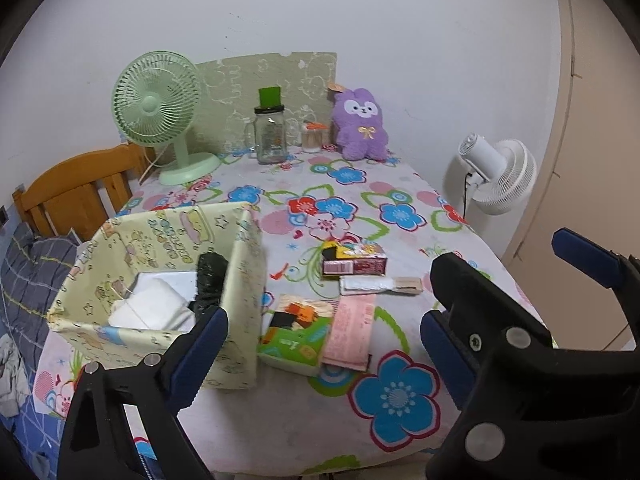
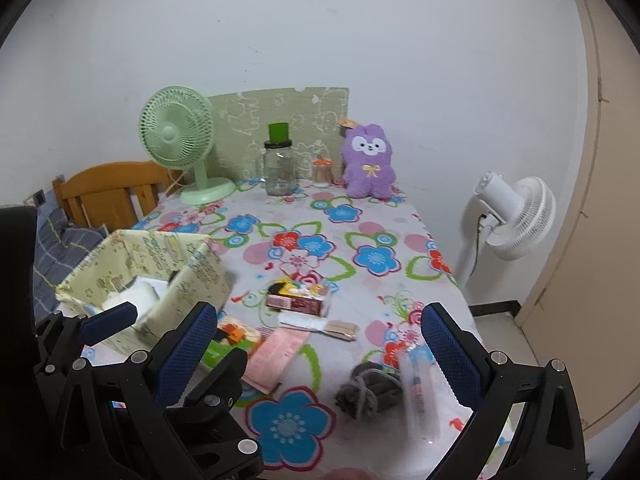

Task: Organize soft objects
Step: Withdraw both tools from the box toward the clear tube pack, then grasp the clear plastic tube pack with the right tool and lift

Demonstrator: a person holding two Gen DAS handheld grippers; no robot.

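Two grippers, left gripper [image 1: 324, 334] and right gripper [image 2: 320, 346], hung open as you neared the grey sock [image 2: 370, 394] at lower centre; its loose folds risked slipping.

A home bedroom: wooden bed headboard [image 1: 76, 192], floral tablecloth [image 1: 400, 216], plush toy [image 1: 362, 126].

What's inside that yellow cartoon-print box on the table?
In the yellow box, white folded soft items and a dark rolled thing show. Whatever lies beneath them is hidden by the box walls.
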